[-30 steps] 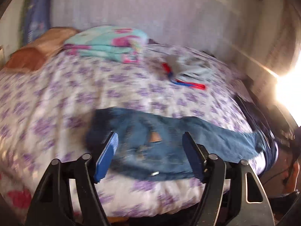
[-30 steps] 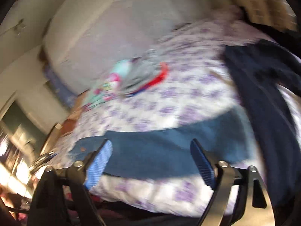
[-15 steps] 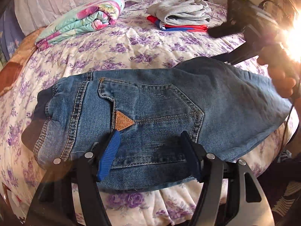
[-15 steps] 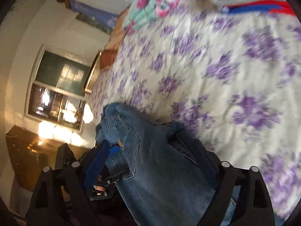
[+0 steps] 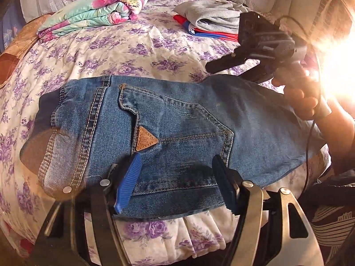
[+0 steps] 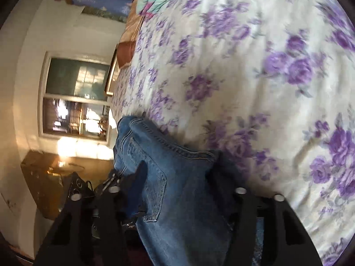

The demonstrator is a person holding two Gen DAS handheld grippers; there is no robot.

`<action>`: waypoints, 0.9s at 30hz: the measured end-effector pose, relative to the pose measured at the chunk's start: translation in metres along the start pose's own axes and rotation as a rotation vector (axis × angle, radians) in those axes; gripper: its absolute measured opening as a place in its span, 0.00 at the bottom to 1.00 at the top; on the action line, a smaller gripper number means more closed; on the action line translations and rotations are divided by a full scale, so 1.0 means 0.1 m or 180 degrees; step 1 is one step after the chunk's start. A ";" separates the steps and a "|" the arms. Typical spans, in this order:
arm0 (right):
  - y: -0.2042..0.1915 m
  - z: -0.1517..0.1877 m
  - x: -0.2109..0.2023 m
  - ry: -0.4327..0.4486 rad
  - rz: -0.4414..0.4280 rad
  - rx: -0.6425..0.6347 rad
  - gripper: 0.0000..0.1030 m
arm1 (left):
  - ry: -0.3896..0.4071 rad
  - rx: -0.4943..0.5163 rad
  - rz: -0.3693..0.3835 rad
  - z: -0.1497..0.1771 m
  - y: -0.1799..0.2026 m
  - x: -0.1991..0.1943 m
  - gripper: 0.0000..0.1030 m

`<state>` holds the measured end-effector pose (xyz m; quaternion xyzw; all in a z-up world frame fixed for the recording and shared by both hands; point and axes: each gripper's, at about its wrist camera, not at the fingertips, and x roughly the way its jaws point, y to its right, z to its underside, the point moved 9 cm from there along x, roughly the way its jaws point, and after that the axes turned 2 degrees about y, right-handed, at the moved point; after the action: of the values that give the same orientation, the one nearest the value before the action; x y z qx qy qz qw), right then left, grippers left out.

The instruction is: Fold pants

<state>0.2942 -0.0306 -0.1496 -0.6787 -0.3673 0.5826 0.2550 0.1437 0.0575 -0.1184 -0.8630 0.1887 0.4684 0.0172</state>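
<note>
Blue jeans [image 5: 177,130] lie across the near edge of the bed, back pocket and tan triangular patch facing up. My left gripper [image 5: 175,184] is open, its blue-padded fingers [image 5: 128,181] just above the jeans' near edge. My right gripper [image 5: 250,66] shows at the jeans' far right end, held by a hand. In the right wrist view the jeans [image 6: 182,188] lie between the spread fingers of the right gripper [image 6: 177,186]. The fingertips are dark and partly hidden by the denim.
The bed [image 5: 142,51] has a white sheet with purple flowers. A folded floral blanket [image 5: 97,8] lies at the back left. Folded grey and red-blue clothes [image 5: 208,20] lie at the back right. A window [image 6: 75,97] and dark furniture show beside the bed.
Both grippers came in close to the jeans from farther back. The right gripper dropped onto the jeans' right end and now straddles the fabric.
</note>
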 end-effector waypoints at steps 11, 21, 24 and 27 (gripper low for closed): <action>-0.39 0.20 -0.83 0.1054 0.0572 -0.0621 0.20 | 0.0203 0.0092 -0.0127 -0.07 0.03 -0.23 0.64; -0.19 0.68 -0.63 0.1450 0.0827 -0.0441 0.17 | 0.0324 -0.0064 -0.0512 0.02 -0.17 -0.17 0.73; -0.54 1.06 -1.33 0.2236 0.0959 -0.0762 0.75 | 0.0543 -0.0177 -0.0316 -0.09 -0.07 -0.38 0.78; -0.48 1.73 -2.29 0.3168 0.1449 -0.0717 0.78 | 0.0806 -0.0081 -0.0094 -0.26 0.21 -0.55 0.84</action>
<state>0.1036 -0.1981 -0.0070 -0.9572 -0.1068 0.1893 0.1913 0.1306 0.0498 -0.0563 -0.9181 0.1707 0.3576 -0.0108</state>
